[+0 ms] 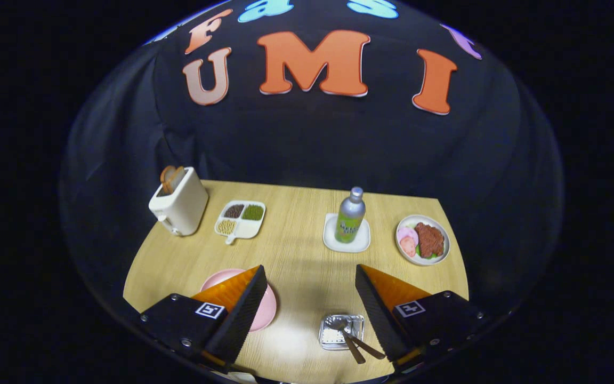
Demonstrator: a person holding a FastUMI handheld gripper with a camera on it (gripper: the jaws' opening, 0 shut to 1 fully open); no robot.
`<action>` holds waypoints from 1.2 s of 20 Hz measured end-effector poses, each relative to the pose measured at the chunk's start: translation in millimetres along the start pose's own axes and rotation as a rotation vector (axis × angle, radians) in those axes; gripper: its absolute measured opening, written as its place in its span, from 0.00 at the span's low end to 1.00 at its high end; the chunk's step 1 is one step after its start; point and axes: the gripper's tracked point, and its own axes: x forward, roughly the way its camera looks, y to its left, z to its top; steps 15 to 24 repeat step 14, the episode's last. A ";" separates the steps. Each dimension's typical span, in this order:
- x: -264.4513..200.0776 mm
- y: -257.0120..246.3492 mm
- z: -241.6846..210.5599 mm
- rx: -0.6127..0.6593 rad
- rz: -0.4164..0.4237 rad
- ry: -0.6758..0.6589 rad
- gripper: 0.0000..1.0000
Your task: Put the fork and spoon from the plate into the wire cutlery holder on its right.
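Gripper view: gripper (309, 277) spread wide, empty, above the table (296, 234). Fork and spoon (352, 341) stand in the holder (333, 330) between the fingers; pink plate (267, 309) behind the left finger.

**Open lane down the middle of the desk**

We see the gripper (309, 277) with its jaws spread wide over the desk (296, 250), and bare wood runs between them toward the far edge. Low between the jaws, close to the right one, sits the wire cutlery holder (341, 332) with two handles sticking out. The pink plate (269, 309) lies under the left jaw. Farther off, a toaster (179, 205), a divided dish (240, 218), a bottle (350, 216) on its small tray and a food plate (422, 240) line the back.
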 end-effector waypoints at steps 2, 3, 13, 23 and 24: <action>-9.9 -1.7 17.7 0.019 -0.023 -0.078 1.00; -14.8 -3.2 26.3 0.030 -0.043 -0.123 1.00; -54.2 -0.2 35.8 0.067 -0.140 -0.311 1.00; -57.0 1.4 34.7 0.074 -0.148 -0.322 1.00; -57.0 1.4 34.7 0.074 -0.148 -0.322 1.00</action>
